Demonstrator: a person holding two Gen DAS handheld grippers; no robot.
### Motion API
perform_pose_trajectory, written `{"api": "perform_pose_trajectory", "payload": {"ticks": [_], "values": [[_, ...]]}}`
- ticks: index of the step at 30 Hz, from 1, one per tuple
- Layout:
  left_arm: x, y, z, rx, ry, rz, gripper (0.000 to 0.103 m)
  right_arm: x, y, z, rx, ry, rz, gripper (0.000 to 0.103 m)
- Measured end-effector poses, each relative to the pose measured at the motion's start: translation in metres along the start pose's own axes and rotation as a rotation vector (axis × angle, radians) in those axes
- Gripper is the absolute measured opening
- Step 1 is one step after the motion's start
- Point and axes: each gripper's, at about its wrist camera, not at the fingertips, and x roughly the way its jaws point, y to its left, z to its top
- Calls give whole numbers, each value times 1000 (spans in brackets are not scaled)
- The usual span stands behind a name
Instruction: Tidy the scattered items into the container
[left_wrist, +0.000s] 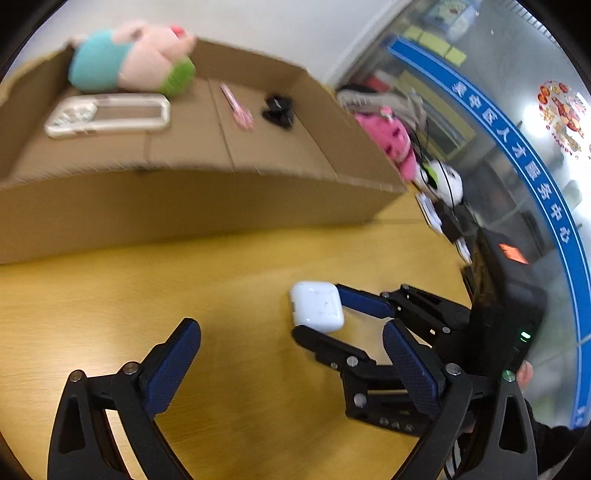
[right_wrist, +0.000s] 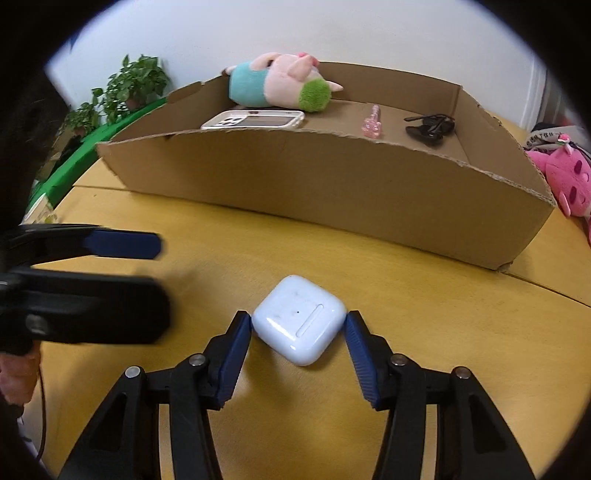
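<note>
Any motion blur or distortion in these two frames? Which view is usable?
Left wrist: whole frame smeared, cardboard box and plush pig soft. Right wrist: sharp on the white earbud case and right tool; only the left tool at its left edge blurs. Fisheye bows the box walls in both.

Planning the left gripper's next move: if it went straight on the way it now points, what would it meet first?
Probably the near wall of the cardboard box. The left gripper is open, with only bare table between its fingers and the box. The earbud case, flanked by the right gripper, sits off to its right; depth is uncertain.
</note>
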Motion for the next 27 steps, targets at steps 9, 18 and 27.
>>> {"api": "perform_pose_trajectory", "payload": {"ticks": [9, 18, 27], "values": [[28, -12, -6, -1, 111, -139, 64, -25, 14, -9, -22, -82, 101, 51], [0, -16, -5, -15, 63, -126, 38, -41, 29, 0, -65, -112, 108, 51], [-38, -6, 11, -4, -9, -121, 31, -53, 44, 25, -111, -150, 112, 51]]}}
